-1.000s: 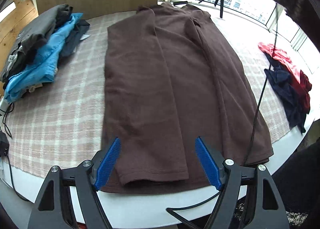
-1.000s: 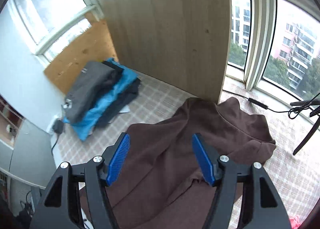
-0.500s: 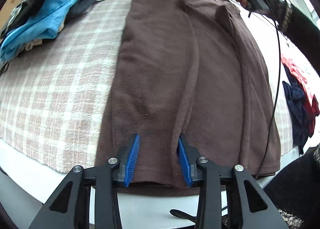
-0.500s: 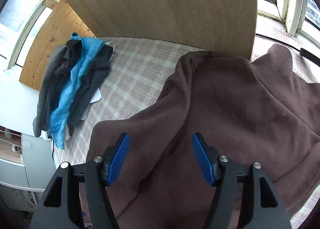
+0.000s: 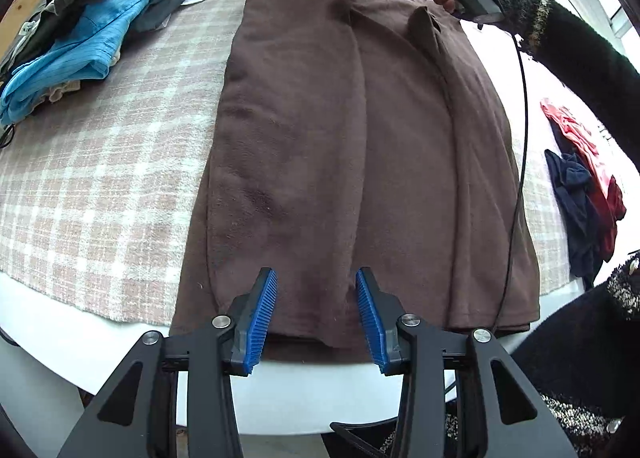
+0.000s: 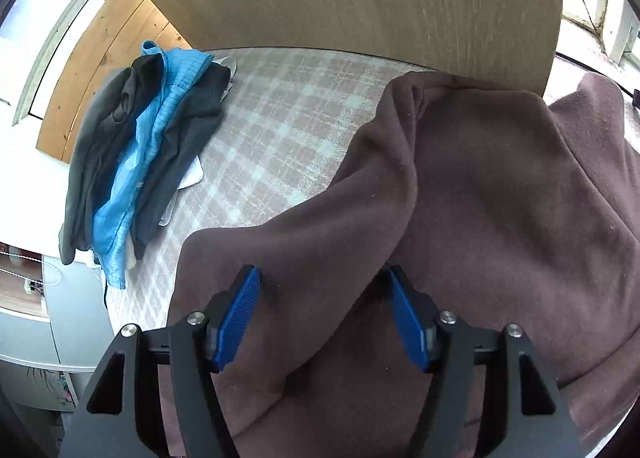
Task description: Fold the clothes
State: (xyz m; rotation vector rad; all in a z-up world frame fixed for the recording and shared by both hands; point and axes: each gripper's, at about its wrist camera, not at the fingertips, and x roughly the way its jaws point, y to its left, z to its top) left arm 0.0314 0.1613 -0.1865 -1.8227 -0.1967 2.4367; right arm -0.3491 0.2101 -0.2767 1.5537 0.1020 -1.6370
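brown garment (image 5: 360, 130) flat — left tool (image 5: 316, 314) low at hem, jaws parted.

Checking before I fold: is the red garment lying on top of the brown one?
No, the red garment lies apart from the brown garment, bare plaid cloth between them.

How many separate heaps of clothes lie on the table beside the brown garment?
2. A grey-and-blue pile lies far left of the brown garment; a red-and-navy heap lies at the right edge. More may be hidden outside the views.
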